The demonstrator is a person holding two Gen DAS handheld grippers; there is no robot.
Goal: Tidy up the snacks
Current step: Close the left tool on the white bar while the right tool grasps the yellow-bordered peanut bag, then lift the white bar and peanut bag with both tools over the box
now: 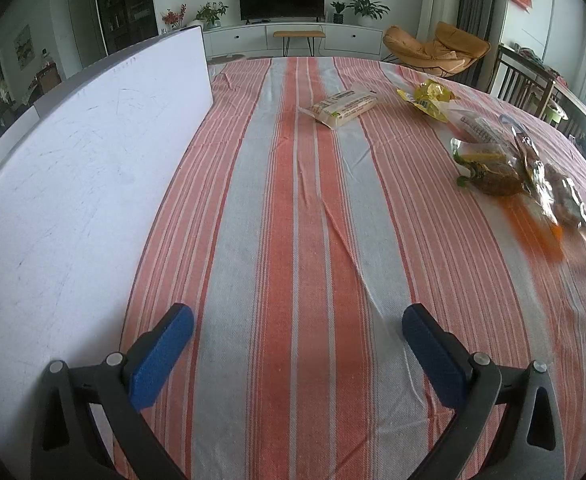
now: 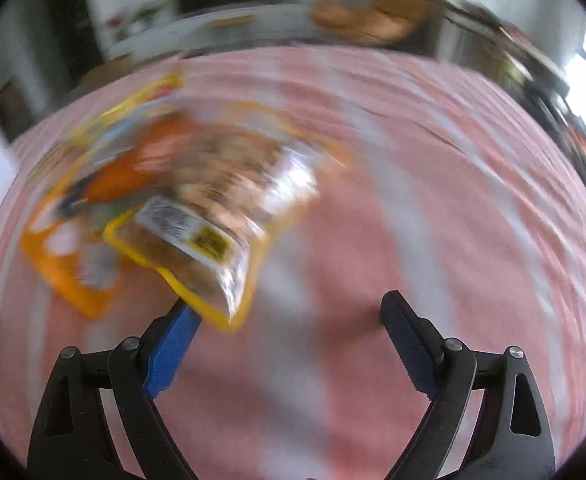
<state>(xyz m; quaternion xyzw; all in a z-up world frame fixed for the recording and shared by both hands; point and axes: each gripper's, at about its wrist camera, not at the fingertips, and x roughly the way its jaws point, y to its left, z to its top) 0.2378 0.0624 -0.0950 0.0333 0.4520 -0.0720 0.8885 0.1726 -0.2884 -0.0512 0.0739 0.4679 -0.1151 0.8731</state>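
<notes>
My left gripper (image 1: 298,322) hovers open over the striped tablecloth (image 1: 285,220) with nothing between its blue pads. Far ahead lie a pale wrapped snack pack (image 1: 343,107) and a crumpled yellow packet (image 1: 429,98). A pile of clear and orange snack bags (image 1: 513,168) lies at the right. The right wrist view is badly blurred. My right gripper (image 2: 291,304) is open, and a clear yellow-edged bag of brown snacks (image 2: 213,216) lies over its left fingertip, with an orange bag (image 2: 93,216) beside it.
A tall white board (image 1: 85,184) stands along the left side of the table. Beyond the table are a TV cabinet (image 1: 293,36), an orange lounge chair (image 1: 437,48) and wooden chairs (image 1: 529,84) at the right edge.
</notes>
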